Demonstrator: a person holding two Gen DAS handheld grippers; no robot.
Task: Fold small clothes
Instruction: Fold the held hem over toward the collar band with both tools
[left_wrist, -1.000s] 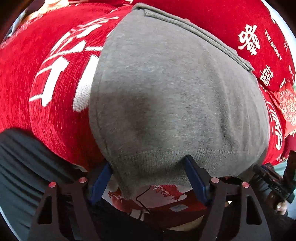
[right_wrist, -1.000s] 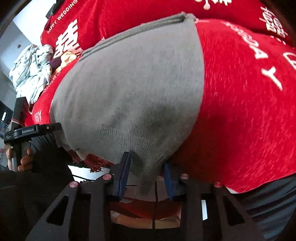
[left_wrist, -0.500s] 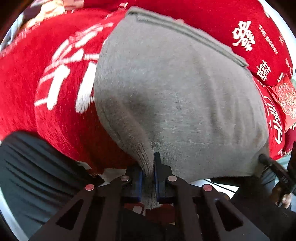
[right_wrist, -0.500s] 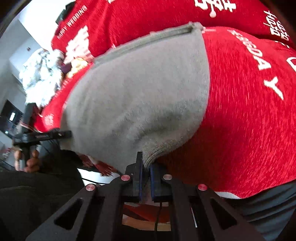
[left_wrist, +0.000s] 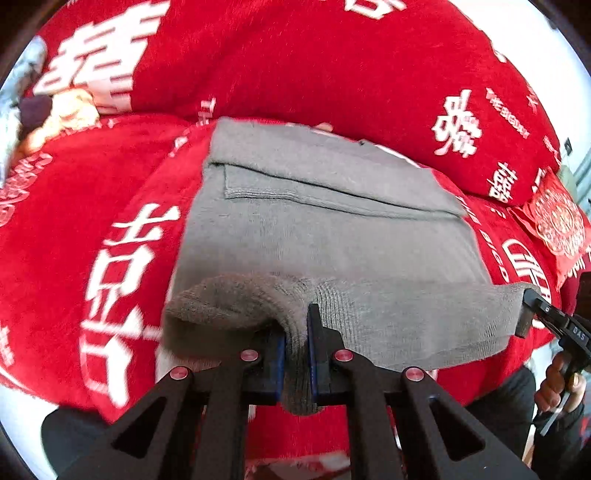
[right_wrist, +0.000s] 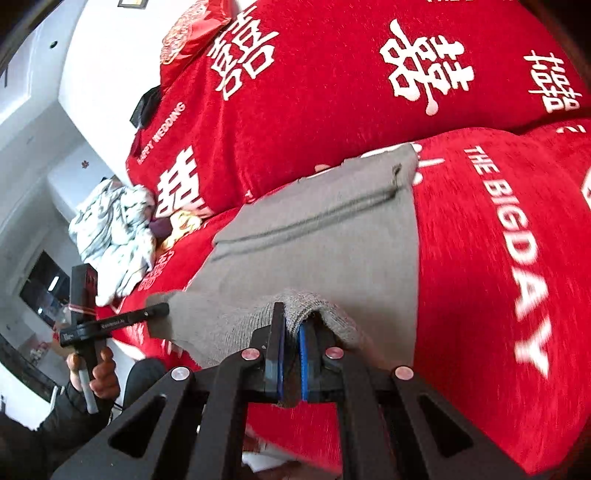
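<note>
Red bedding (left_wrist: 332, 74) printed with white characters fills both views; a grey garment (left_wrist: 332, 240) lies flat on it at frame centre, its far end already doubled over as a band in the upper middle. Left gripper (left_wrist: 296, 354), bottom centre of the left wrist view: jaws almost fully closed, blue pads pinching a bunched ribbed hem at one near corner of the garment. Right gripper (right_wrist: 291, 363), bottom centre of the right wrist view: jaws likewise nearly shut, clamping the other near corner, which humps up over the fingertips. Each gripper also appears in the other view, at its lower side edge, gripping the opposite hem corner. Between the two grips the hem edge runs slightly slack. Beyond the garment, a pale crumpled cloth (right_wrist: 110, 229) sits at the left of the right wrist view, and a red patterned cushion (left_wrist: 557, 221) at the right edge of the left wrist view.

Judged step: carrying the near hem up and over toward the far band. To do it well, both corners should rise together and level, the hem kept taut between the grippers, then be laid down with edges aligned before either releases. Uneven lifting would likely skew the fold; a shallow pinch might let the thick rib slip.
</note>
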